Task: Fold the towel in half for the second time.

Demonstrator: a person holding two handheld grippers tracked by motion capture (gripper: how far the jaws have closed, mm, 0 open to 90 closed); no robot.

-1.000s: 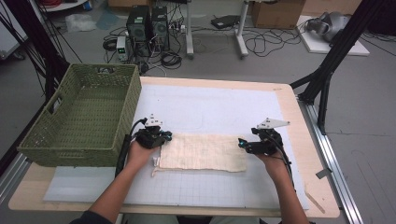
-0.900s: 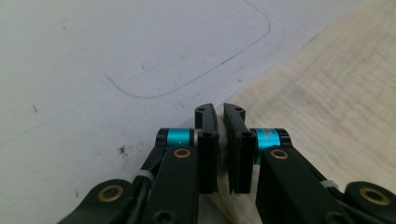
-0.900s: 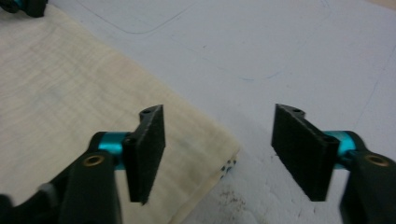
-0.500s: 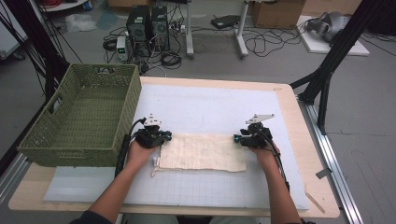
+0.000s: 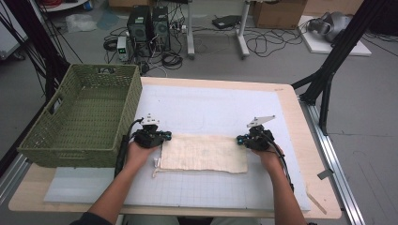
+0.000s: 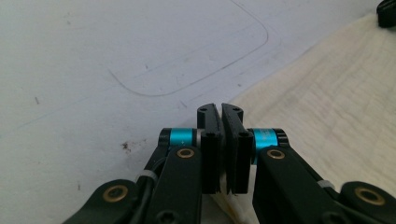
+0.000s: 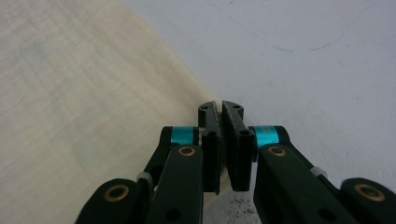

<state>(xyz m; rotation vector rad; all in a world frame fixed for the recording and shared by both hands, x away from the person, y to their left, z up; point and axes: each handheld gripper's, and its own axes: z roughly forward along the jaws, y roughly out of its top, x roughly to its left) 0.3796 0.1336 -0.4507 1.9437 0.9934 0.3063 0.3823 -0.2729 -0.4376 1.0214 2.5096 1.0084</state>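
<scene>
Cream cloth (image 5: 204,153) lies flat on the white gridded mat (image 5: 211,110), roughly centred across the table's near half, long side running left to right. A loose drawstring end trails off its near-left corner, so it may be a flat fabric bag; you cannot tell for sure from above.

Your left gripper (image 5: 157,137) sits at the cloth's far-left corner. In the left gripper view (image 6: 221,112) the jaws stand nearly together, only a thin slit between the pads, and the cloth's edge runs right up under them. A bit of fabric shows beneath the pads, so they read as pinched on that corner.

Your right gripper (image 5: 244,139) sits at the far-right corner. Its jaws have just been closing; in the right gripper view (image 7: 220,109) they now stand almost together, tips at the cloth's edge, with the corner of fabric running in between the pads.

Both hands rest low on the mat, forearms coming in from the near edge, well apart, with the cloth's full length between them.

Green woven basket (image 5: 82,117) stands on the table's left side, just beside your left gripper, partly overhanging the mat's left edge. The wooden tabletop (image 5: 300,140) shows as a border around the mat.
</scene>
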